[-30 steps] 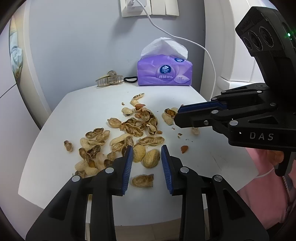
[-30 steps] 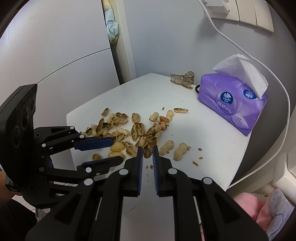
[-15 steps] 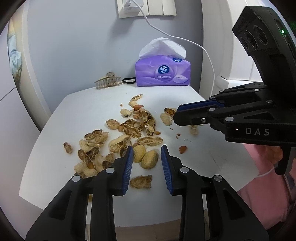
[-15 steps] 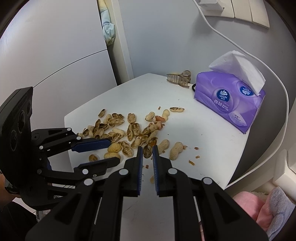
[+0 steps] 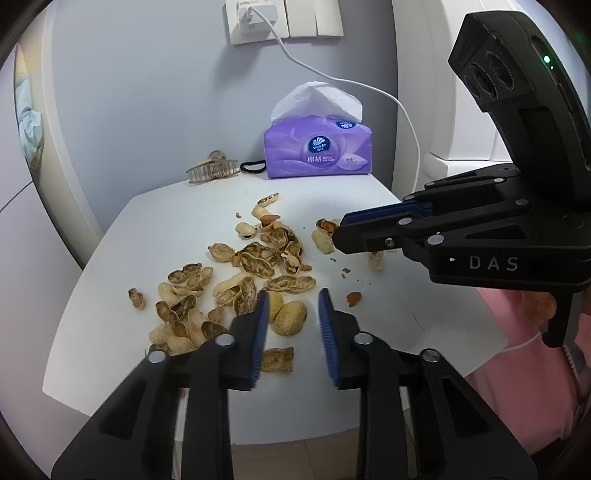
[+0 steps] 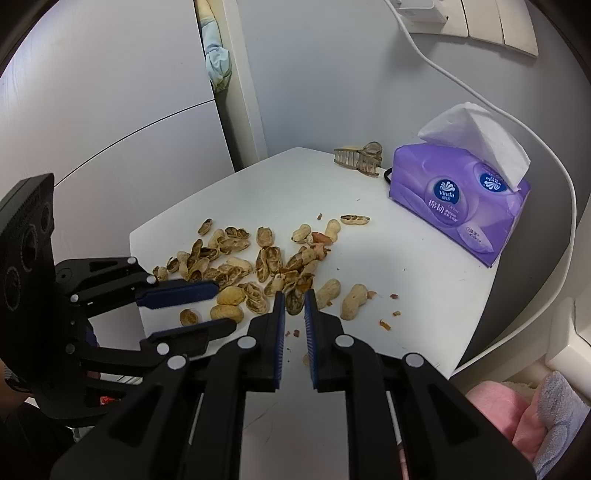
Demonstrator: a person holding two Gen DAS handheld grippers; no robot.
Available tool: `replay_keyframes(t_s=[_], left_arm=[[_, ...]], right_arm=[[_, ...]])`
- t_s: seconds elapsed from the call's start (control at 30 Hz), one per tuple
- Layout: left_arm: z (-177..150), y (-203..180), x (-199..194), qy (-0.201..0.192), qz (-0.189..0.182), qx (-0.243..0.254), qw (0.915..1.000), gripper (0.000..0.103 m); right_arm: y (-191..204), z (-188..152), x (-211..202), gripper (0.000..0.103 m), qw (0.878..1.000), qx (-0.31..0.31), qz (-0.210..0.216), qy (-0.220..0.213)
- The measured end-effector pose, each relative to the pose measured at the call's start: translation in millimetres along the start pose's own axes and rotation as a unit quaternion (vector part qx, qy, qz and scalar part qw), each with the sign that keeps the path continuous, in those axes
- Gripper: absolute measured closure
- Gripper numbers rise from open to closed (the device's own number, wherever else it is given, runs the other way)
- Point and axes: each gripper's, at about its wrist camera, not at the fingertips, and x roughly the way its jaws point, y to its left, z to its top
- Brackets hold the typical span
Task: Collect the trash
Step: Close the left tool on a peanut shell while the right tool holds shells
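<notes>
Where your right gripper (image 5: 338,236) crosses the shells, it hides some of the peanut shells (image 5: 255,262) strewn mid-counter; its jaws are narrowly parted, pinching nothing. Your left gripper (image 5: 291,317) is spread, empty, over the near shells. White counter (image 6: 369,221), grey walls. Far right, the purple tissue pack (image 6: 458,210) reads "Vinda".

Probably a home — tissue pack (image 5: 317,151), hair clip (image 5: 212,170), wall socket (image 5: 255,16).
</notes>
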Motion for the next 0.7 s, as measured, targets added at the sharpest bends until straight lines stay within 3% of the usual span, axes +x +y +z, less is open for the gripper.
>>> replay_keyframes(t_s=[0.3,0.37,0.7], left_arm=[[-3.5,2.3,3.2,0.004,-0.005,-0.005,1.0,0.084],[-3.6,2.2,3.6,0.004,-0.003,-0.004,1.0,0.09],[-1.7,1.2,3.5,0.001,0.0,-0.005,1.0,0.09]], right_arm=[[0.0,-0.1,1.7,0.091,1.0,-0.002,0.001,0.001],[0.3,-0.5,2.4,0.091,1.0,-0.003,0.001,0.002],[-1.2,-2.9,4.6,0.091,1.0,-0.002,0.001,0.003]])
